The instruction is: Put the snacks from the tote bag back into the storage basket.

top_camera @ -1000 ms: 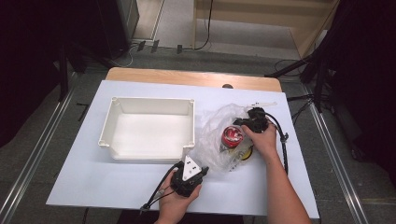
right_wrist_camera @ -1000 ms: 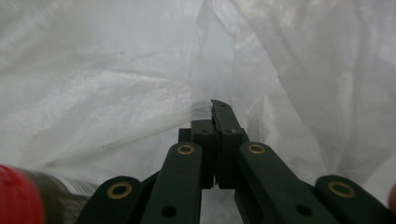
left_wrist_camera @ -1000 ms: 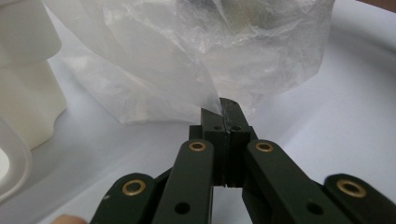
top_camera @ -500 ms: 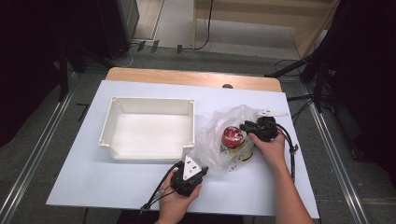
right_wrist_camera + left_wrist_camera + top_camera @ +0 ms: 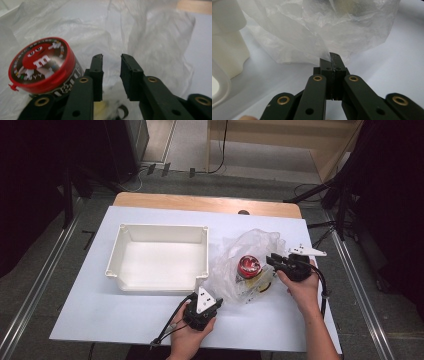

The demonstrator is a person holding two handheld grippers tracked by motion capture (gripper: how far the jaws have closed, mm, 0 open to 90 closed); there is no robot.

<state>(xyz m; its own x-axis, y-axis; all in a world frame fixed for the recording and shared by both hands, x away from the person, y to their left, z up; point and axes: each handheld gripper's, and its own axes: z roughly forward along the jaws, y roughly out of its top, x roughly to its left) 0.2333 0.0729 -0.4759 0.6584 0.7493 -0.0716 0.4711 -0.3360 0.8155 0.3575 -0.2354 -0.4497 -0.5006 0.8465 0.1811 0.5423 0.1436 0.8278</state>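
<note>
1. Between our left gripper's point(image 5: 331, 58) closed fingertips we pinch the plastic bag's point(image 5: 250, 251) edge.
2. Beside our right gripper's point(image 5: 112, 60) fingers, closing with nothing between, sits the red-lidded candy tube point(image 5: 42, 65).

Black jaws, brass-ringed pivots

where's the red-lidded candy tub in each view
High view: the red-lidded candy tub sits right of centre, inside the clear plastic bag, right of the white tray.
Left gripper view: I can't make it out through the bag's film.
Right gripper view: at left, lid tilted toward the camera.
Shared landmark: the clear plastic bag.
</note>
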